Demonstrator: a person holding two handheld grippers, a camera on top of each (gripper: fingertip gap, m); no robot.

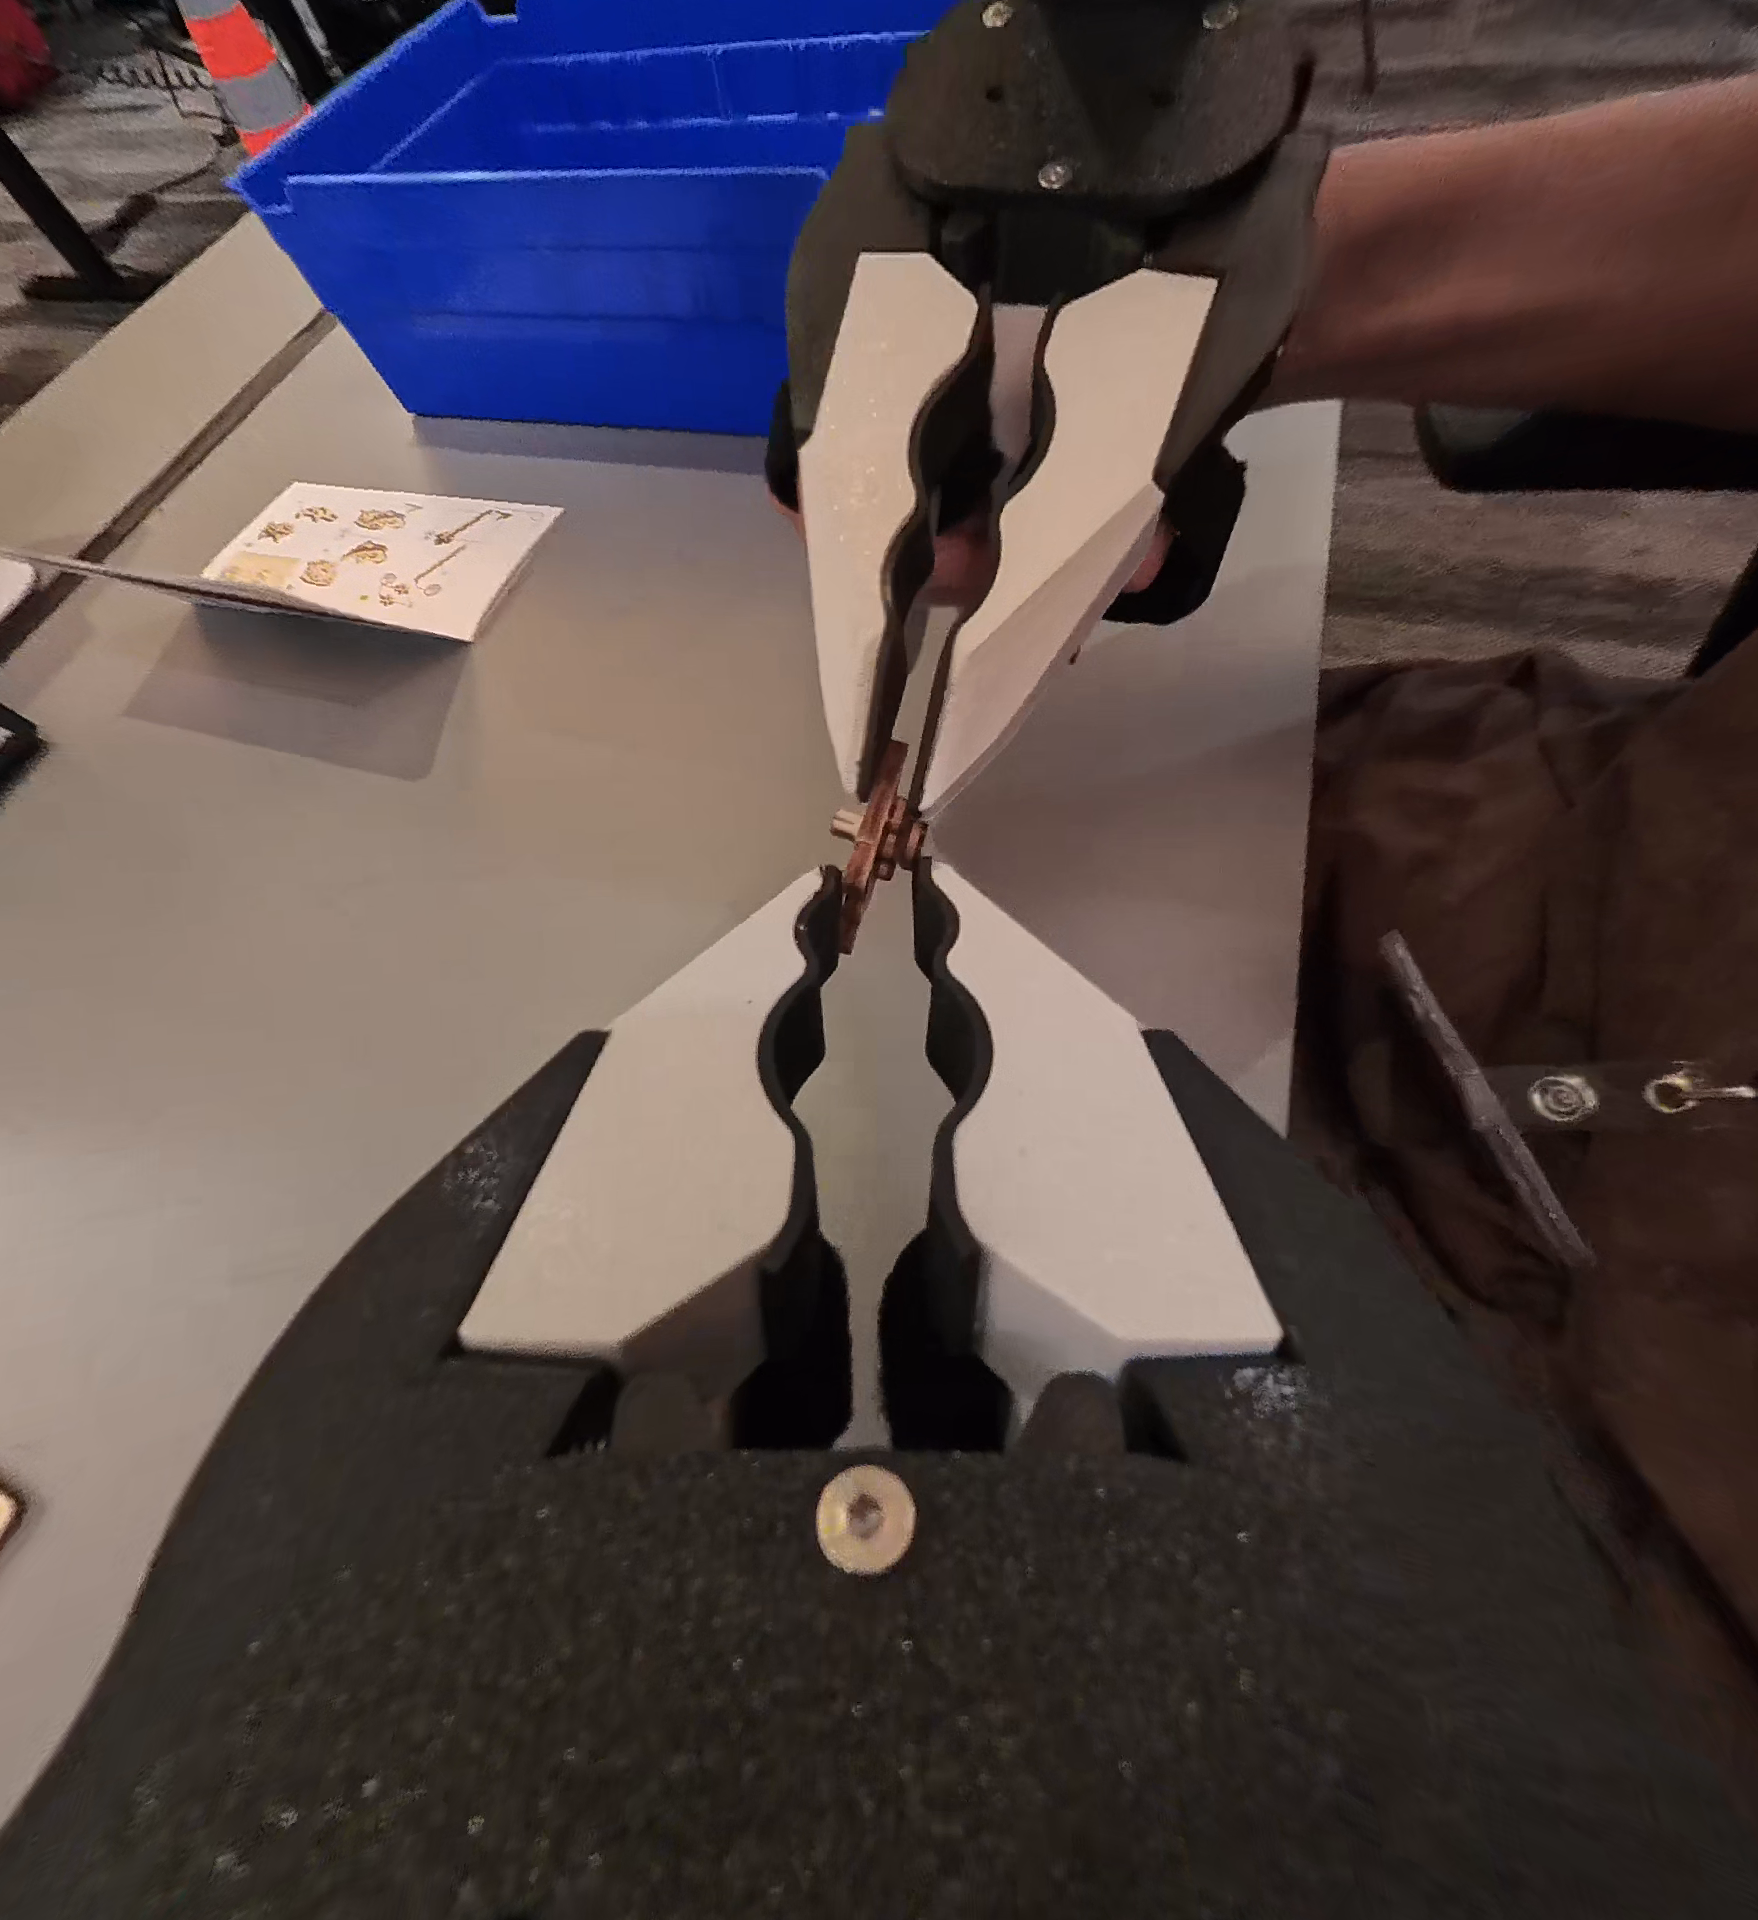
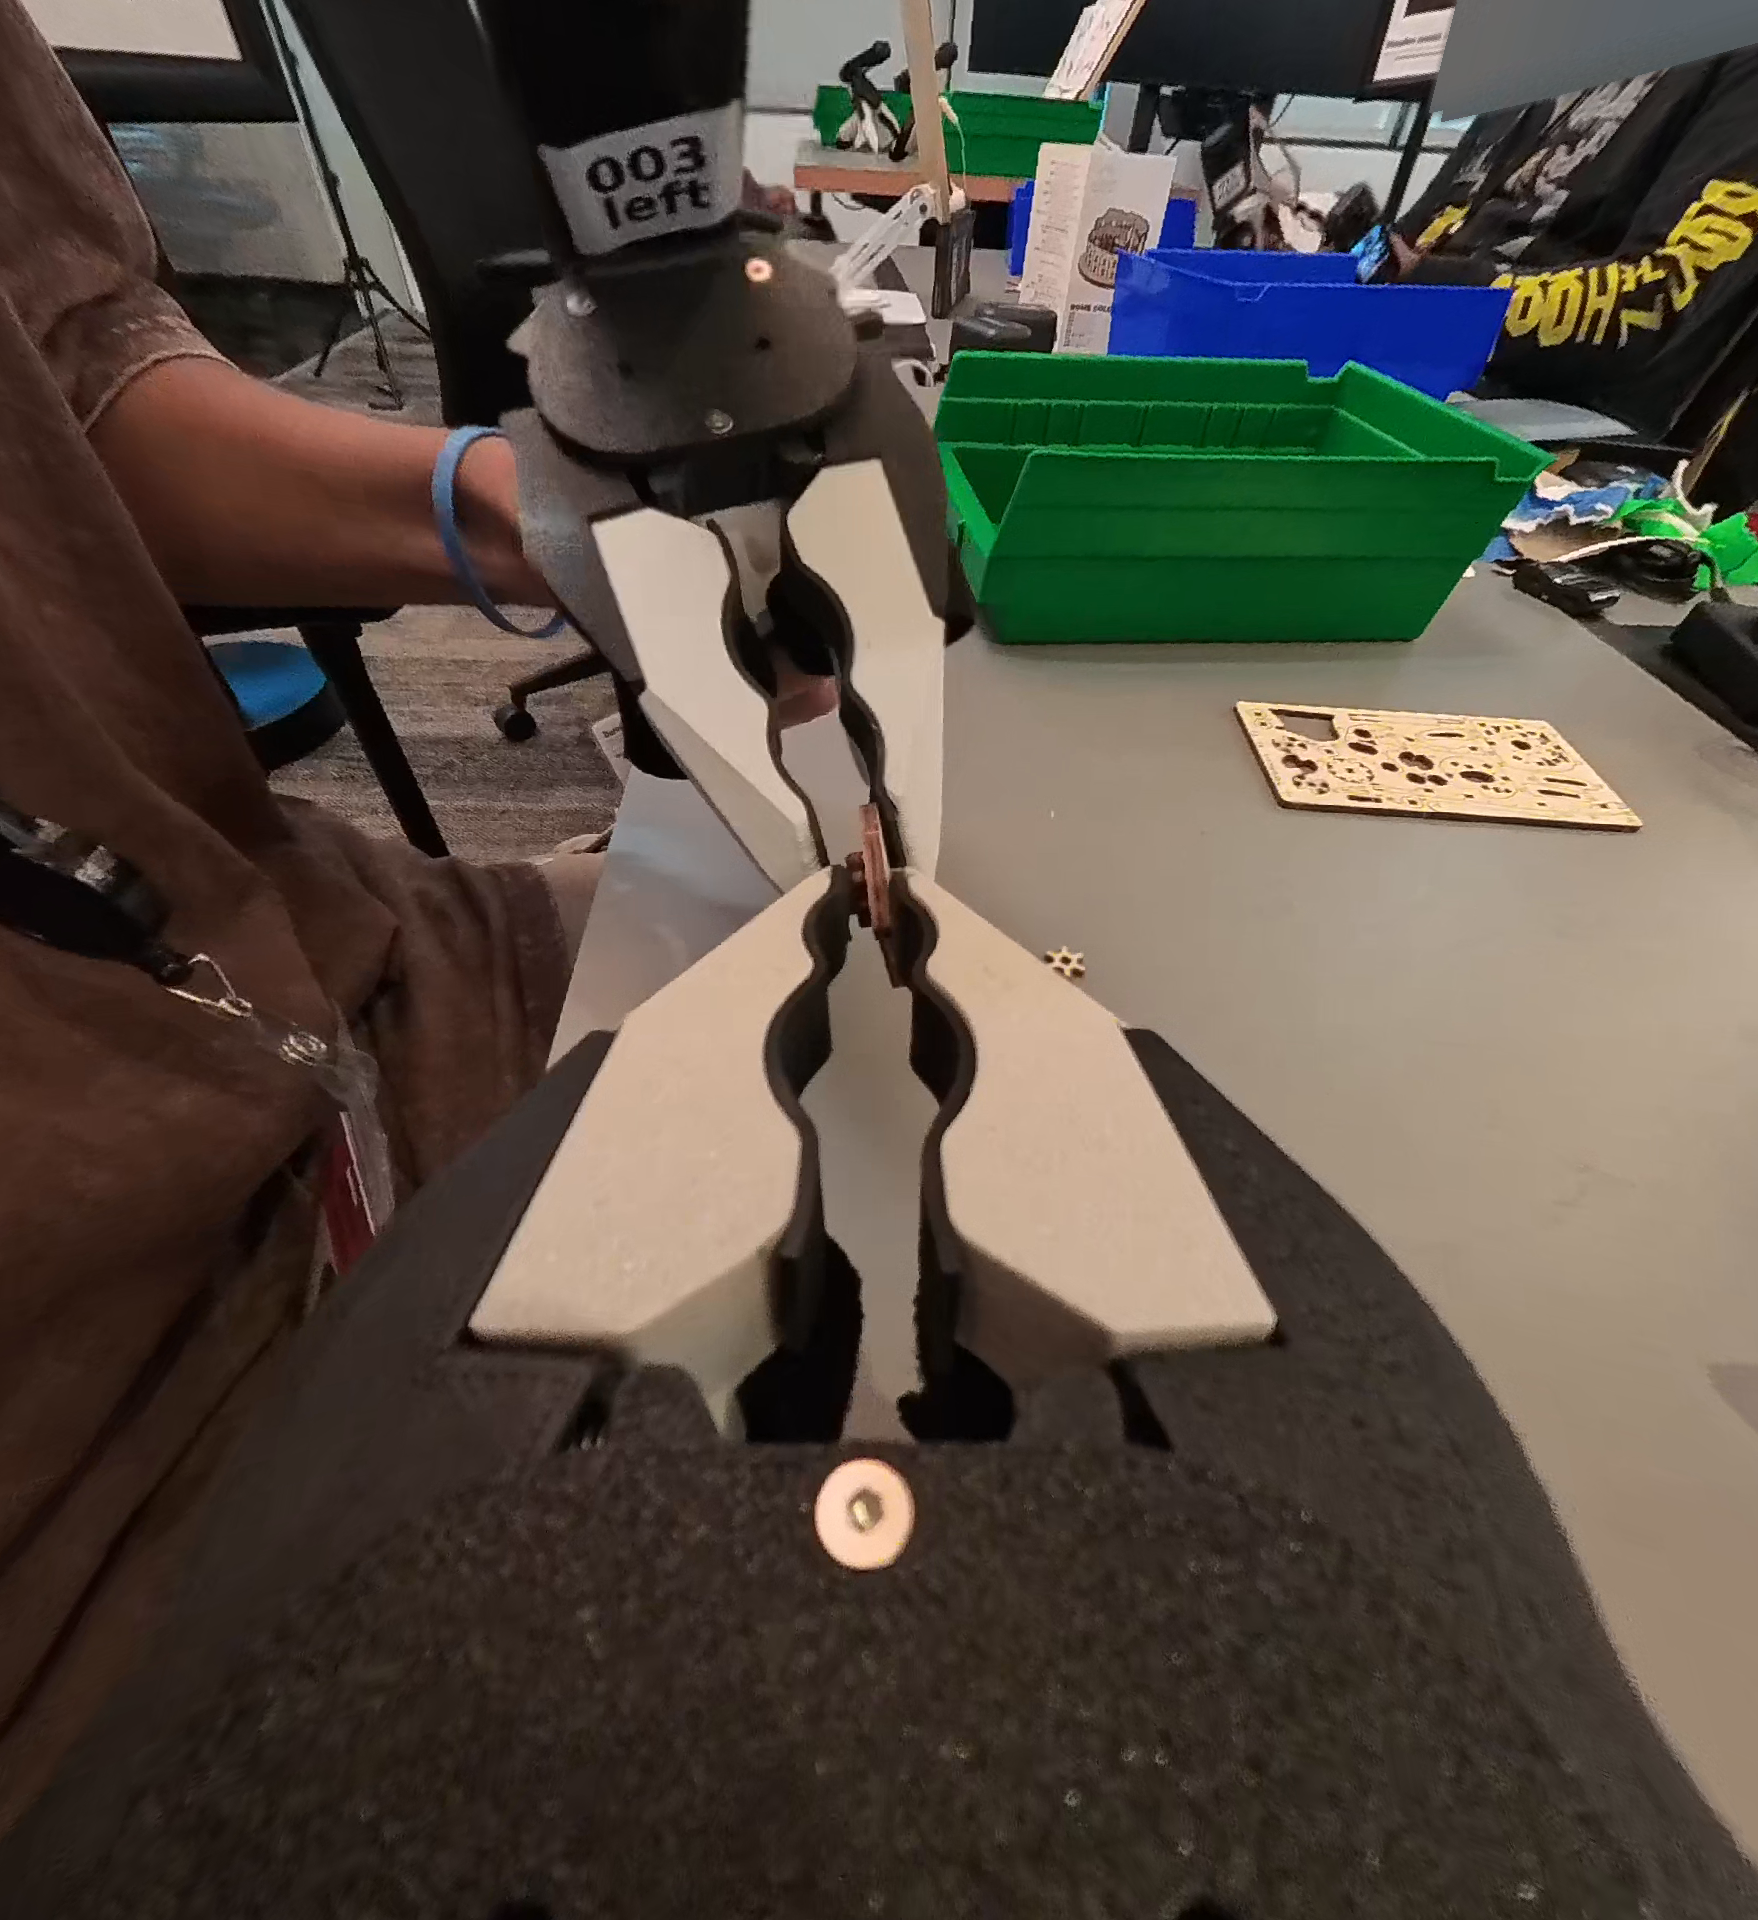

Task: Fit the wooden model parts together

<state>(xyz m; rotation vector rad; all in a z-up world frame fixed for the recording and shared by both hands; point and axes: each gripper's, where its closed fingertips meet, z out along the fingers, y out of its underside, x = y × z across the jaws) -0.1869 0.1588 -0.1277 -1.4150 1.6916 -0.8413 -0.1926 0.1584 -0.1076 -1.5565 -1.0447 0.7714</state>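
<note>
Mid-assembly above the grey bench (image 1: 231, 1039): left tool (image 1: 870, 883) and right tool (image 1: 901, 784) each pinch small brown wooden pieces (image 1: 880, 842), touching; seating unclear; punched sheet (image 2: 1431, 764) remains.

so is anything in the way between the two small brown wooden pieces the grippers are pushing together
Nothing visible. The left gripper and right gripper meet tip to tip above the grey table, and the small brown wooden model parts already touch between them. The blue plastic bin sits well behind.
</note>
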